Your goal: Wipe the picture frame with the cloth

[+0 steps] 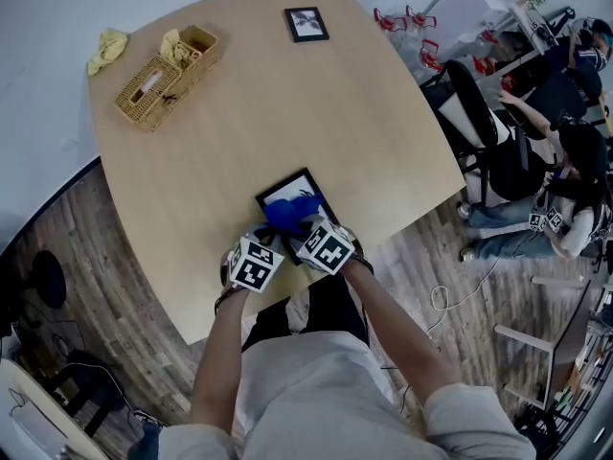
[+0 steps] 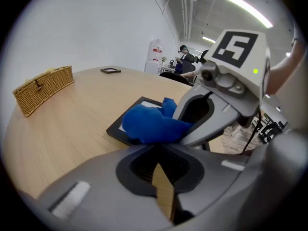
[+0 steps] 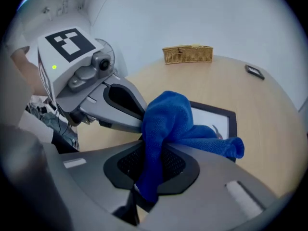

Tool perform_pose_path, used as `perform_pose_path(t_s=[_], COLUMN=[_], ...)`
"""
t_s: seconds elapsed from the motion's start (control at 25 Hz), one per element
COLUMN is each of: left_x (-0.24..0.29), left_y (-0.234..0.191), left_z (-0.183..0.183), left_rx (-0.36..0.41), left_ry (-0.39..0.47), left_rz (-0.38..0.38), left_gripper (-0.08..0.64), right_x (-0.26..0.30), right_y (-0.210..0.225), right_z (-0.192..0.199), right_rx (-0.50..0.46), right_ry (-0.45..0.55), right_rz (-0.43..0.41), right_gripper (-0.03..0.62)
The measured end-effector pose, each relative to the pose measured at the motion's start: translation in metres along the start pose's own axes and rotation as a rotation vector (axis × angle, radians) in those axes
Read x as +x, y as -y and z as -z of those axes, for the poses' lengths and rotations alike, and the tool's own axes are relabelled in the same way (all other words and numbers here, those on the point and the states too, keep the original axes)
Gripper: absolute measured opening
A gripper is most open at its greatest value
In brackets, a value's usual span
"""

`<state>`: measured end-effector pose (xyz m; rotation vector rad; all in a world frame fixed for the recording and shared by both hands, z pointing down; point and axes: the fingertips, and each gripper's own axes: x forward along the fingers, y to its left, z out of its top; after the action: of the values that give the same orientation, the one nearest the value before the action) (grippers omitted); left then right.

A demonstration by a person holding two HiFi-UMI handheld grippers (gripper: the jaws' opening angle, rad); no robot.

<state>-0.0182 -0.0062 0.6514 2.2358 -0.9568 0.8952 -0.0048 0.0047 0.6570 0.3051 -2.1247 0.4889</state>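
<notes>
One broad wooden table (image 1: 287, 113) carried everything, and the picture frame (image 1: 280, 190) lay flat close to its near edge, right in front of you. A wicker basket (image 1: 168, 75) stood well away toward the far left corner, with a small second frame (image 1: 306, 24) by the far edge.

The blue cloth (image 3: 168, 119) was bunched on the frame's glass. Your right gripper (image 3: 149, 150) had its jaws closed on a fold of it, with the rest spilling forward over the frame. Your left gripper (image 2: 156, 150) sat just beside the right one at the frame's near side. Its jaws met at the tips and nothing was between them.

You looked to be in the wiping step itself, with the cloth already down on the glass. The next move probably called for dragging the cloth across the frame toward its far edge while keeping the grip firm. The empty left gripper could have pressed on the frame's border to stop it sliding.

No brand or label was readable. The only print was the black-and-white square markers on the two gripper cubes (image 1: 254, 264).
</notes>
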Motion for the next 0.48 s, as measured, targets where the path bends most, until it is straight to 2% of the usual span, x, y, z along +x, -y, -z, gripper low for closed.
perform_pose_path(t_s=[0.12, 0.2, 0.36, 0.48], left_x=[0.000, 0.001, 0.000, 0.001], left_y=[0.001, 0.002, 0.003, 0.004], left_z=[0.001, 0.000, 0.000, 0.000], left_rx=[0.006, 0.011, 0.012, 0.023], left_ry=[0.001, -0.001, -0.003, -0.008], left_rz=[-0.007, -0.008, -0.012, -0.015], left_gripper=[0.052, 0.052, 0.052, 0.052], right_x=[-0.008, -0.011, -0.015, -0.018], right_y=[-0.006, -0.012, -0.025, -0.031], right_z=[0.000, 0.004, 0.013, 0.024], right_rx=[0.142, 0.201, 0.144, 0.148], right_ry=[0.055, 0.055, 0.014, 0.034], right_rz=[0.000, -0.015, 0.015, 0.002], right_gripper=[0.052, 0.052, 0.052, 0.052])
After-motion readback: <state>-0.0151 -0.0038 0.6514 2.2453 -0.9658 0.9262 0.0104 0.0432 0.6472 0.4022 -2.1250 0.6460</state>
